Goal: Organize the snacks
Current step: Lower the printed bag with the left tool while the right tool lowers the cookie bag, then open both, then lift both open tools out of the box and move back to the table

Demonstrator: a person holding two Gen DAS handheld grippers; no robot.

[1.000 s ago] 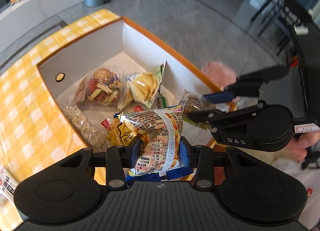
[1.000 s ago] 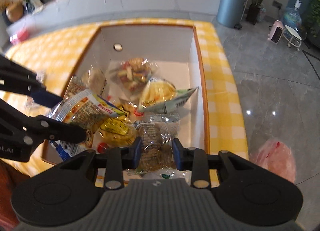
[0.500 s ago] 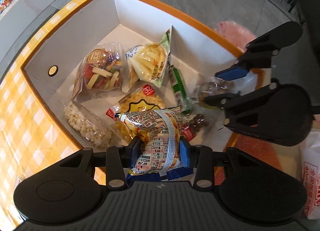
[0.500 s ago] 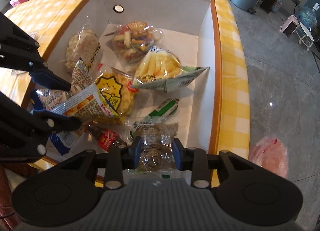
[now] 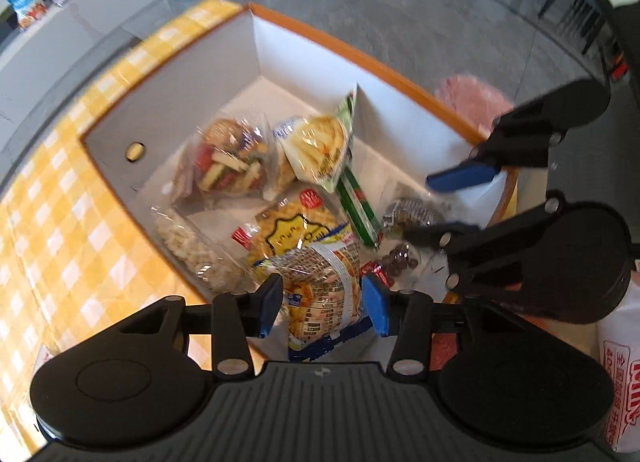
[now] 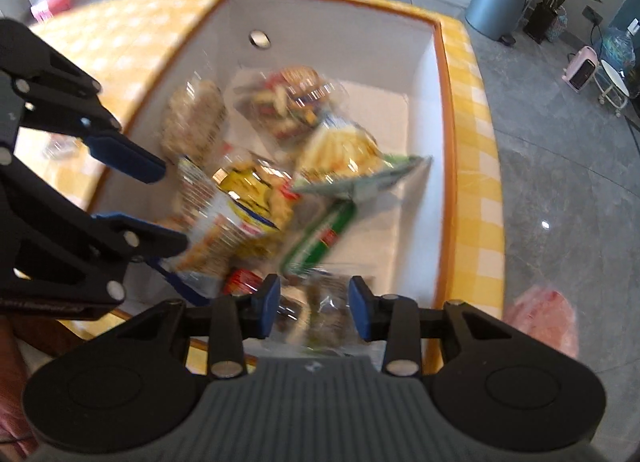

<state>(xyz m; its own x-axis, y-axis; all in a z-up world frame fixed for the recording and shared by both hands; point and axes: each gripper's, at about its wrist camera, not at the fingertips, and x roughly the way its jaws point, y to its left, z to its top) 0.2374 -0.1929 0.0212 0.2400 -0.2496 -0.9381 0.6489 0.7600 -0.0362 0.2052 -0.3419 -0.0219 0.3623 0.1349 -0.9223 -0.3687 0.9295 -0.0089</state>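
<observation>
Left wrist view: the released left hand-held gripper [image 5: 322, 304] flanks a snack packet [image 5: 322, 298]. Ahead, the white box [image 5: 192, 101] holds mixed snack bags. The right hand-held gripper [image 6: 314, 308] is released too.

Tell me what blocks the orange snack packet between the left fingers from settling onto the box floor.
The yellow snack bag lies directly under the orange snack packet, which already rests on it. The left gripper is open, and the box floor there is covered.
</observation>
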